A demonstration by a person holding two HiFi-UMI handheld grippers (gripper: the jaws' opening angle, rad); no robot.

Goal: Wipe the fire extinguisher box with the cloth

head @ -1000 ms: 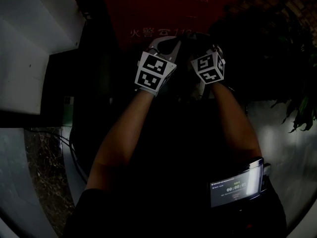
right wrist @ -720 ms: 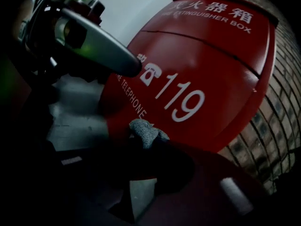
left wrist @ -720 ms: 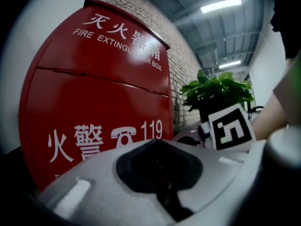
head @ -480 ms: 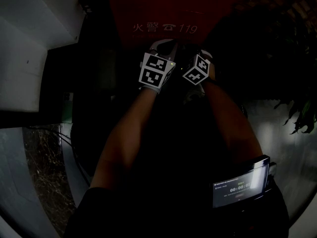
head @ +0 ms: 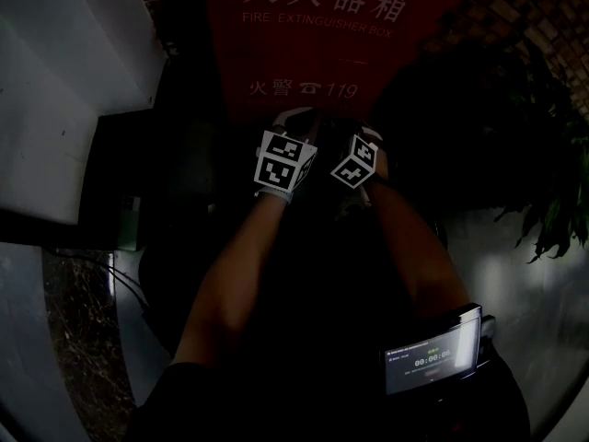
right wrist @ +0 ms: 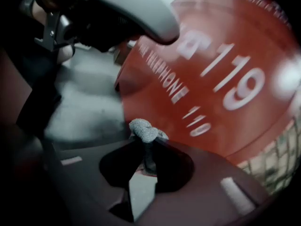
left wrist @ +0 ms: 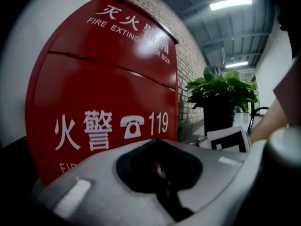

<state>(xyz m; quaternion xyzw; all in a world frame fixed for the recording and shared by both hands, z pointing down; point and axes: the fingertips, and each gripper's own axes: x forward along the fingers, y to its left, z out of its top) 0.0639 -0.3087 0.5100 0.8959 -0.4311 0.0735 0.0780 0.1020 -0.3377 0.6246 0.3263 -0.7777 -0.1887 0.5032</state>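
Fire extinguisher box (head: 322,53): red, marked with white characters and "119", and standing against a brick wall (left wrist: 188,65). In the head view it fills the upper centre, directly ahead of both grippers. The scene is dimly lit in that view.

Left gripper (left wrist: 162,175): jaws brought together. Nothing can be made out clamped between them. It is held just in front of the box's lower face, below the "119" line.

Right gripper (right wrist: 146,142): jaws closed on a grey cloth (right wrist: 145,131), a bunched tuft of which protrudes above the jaw tips. The cloth sits close to the lower part of the red face, near the small white lettering. Contact with the surface cannot be confirmed. The picture from this gripper is blurred.

The two grippers are side by side, close together, their marker cubes facing the head camera.

Surroundings: a potted plant (left wrist: 223,91) stands to the right of the box. A lit screen (head: 431,362) shows by the person's right elbow.
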